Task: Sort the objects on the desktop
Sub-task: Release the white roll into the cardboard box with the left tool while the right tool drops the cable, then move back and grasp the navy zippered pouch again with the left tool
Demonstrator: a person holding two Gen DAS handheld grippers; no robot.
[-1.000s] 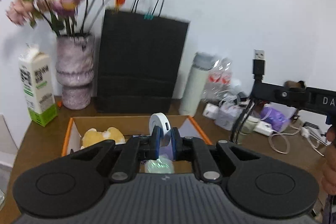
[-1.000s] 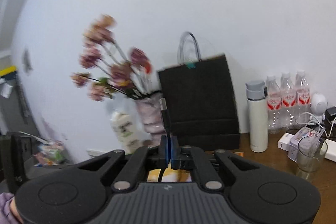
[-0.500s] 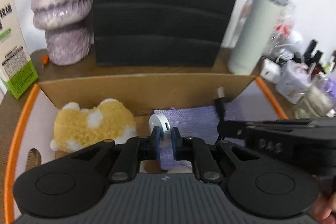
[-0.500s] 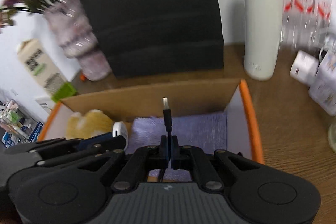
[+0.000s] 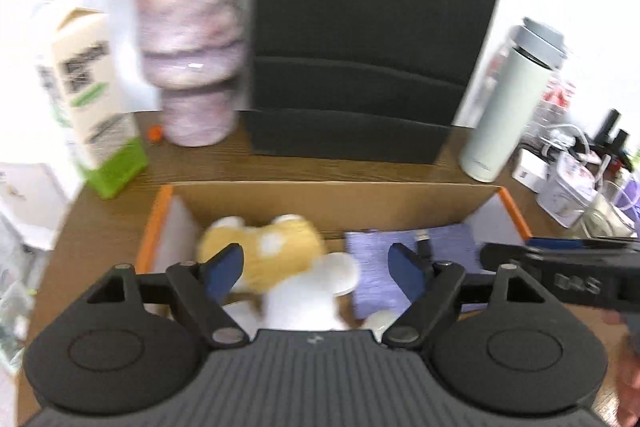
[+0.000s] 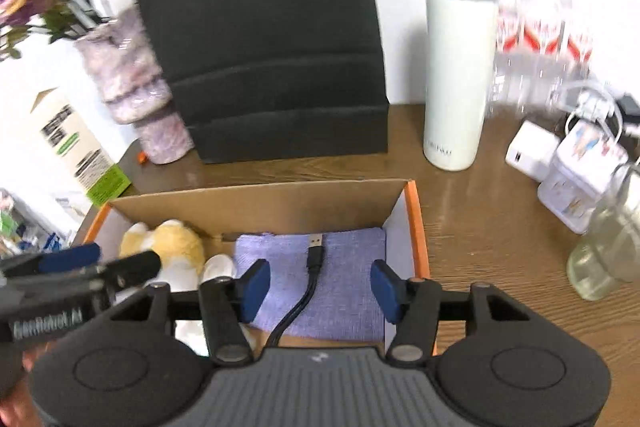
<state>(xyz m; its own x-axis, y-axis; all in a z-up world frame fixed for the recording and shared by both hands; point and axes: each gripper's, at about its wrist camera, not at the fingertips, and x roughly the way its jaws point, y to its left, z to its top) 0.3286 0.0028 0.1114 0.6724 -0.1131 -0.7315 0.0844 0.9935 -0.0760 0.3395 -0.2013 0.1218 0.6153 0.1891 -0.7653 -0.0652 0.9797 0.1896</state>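
Note:
An orange-rimmed cardboard box (image 5: 332, 199) (image 6: 416, 227) sits in front of me. In it lie a yellow plush toy (image 5: 276, 247) (image 6: 172, 239), a purple cloth (image 5: 452, 243) (image 6: 352, 251), a white round object (image 5: 316, 291) (image 6: 218, 265) and a black USB cable (image 6: 314, 259) (image 5: 424, 241) on the cloth. My left gripper (image 5: 316, 269) is open above the white object. My right gripper (image 6: 316, 285) is open above the cable, which is free of its fingers.
Behind the box stand a black paper bag (image 5: 368, 39) (image 6: 260, 39), a pink vase (image 5: 192, 47), a milk carton (image 5: 96, 99) and a white thermos (image 6: 458, 63). Water bottles (image 6: 540, 39), a white charger (image 6: 530, 149) and a glass jar (image 6: 608, 251) crowd the right.
Both grippers opened. The left let go of the white round object and the right let go of the USB cable; both now lie in the box.

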